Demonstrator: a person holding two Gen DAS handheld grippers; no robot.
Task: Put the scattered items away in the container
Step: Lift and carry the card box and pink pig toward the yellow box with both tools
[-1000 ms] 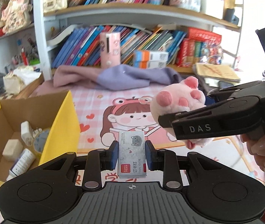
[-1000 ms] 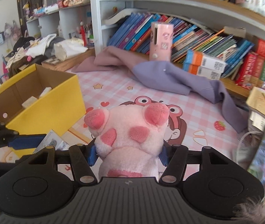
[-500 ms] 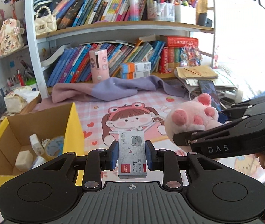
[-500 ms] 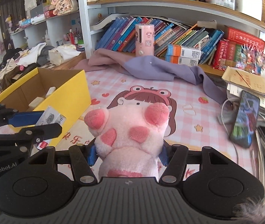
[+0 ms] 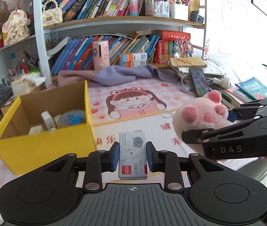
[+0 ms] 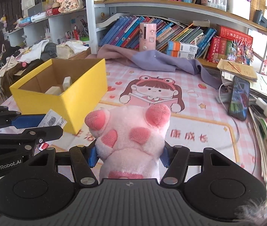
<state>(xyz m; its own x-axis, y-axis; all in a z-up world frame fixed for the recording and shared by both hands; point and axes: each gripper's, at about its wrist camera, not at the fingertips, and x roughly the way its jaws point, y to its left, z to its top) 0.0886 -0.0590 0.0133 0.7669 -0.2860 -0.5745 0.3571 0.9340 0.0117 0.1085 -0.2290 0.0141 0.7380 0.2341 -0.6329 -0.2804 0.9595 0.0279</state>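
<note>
1. The staple box (image 5: 133, 155) is a small flat grey carton with a cartoon cat face near its top, a red brand patch at the lower left and printed characters along its lower edge.
2. The plush paw (image 6: 131, 141) is pale pink and fluffy, with darker pink toe pads and a pink band near its base.
3. The yellow box (image 5: 39, 146) is an open cardboard carton, yellow outside and plain brown inside, standing on the pink checked mat (image 5: 133, 116) left of the printed cartoon girl.
4. Inside the yellow box lie a white bottle (image 5: 47, 119), a round blue-faced object (image 5: 72, 117) and a pale block (image 5: 35, 130); other pieces are too blurred to name.
5. The left gripper (image 5: 133, 156) is clenched on the staple box, its blue pads (image 5: 114, 157) pressing both long sides; the carton stands upright between them, held in the air just right of the yellow box's near corner.
6. The right gripper (image 6: 128, 154) grasps the plush paw around its lower body, toes pointing up and away from the camera, above the mat and to the right of the yellow box.
7. In the right wrist view the left gripper with its carton sits just beside the yellow box's front wall (image 6: 80, 103).
</note>
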